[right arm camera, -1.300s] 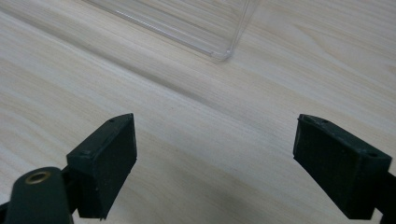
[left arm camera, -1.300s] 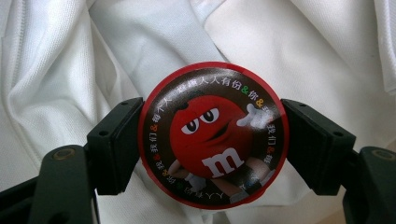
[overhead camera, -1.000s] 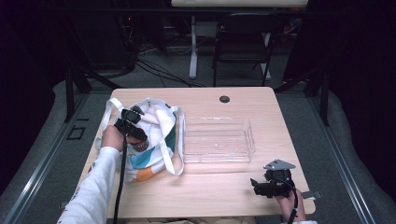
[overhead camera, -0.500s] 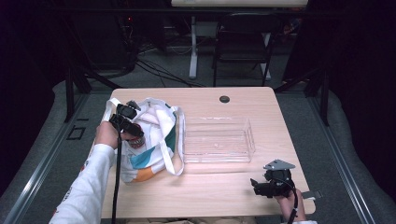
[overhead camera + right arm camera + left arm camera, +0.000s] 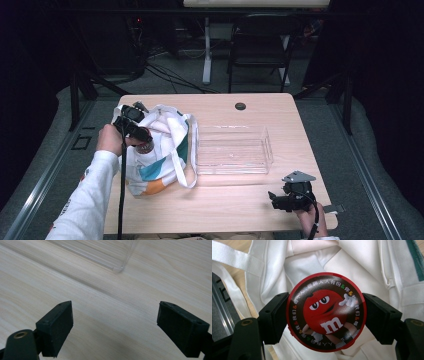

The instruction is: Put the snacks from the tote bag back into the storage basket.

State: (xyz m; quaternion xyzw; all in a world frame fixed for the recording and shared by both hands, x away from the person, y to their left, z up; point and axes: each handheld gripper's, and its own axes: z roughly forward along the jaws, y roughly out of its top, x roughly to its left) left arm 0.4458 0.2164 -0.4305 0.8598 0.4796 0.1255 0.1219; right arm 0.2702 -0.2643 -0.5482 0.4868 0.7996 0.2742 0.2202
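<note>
Left gripper [image 5: 141, 137] hangs over the mouth of the white tote bag [image 5: 160, 150], pads pinching the M&M's canister [image 5: 326, 312] on opposite sides of its round body. Grip sits just below the red-rimmed lid, likely so it lifts straight out of the bag. Canister's long axis runs along the gripper view, lid facing the camera. Clear plastic tray [image 5: 232, 150] stands empty mid-table, probably the destination. Right gripper [image 5: 280, 199] rests near the table's front edge, jaws spread, holding nothing.

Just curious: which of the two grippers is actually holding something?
The left gripper, over the white bag: its pads clamp a round red candy tin. The right gripper hangs open above bare table.
</note>
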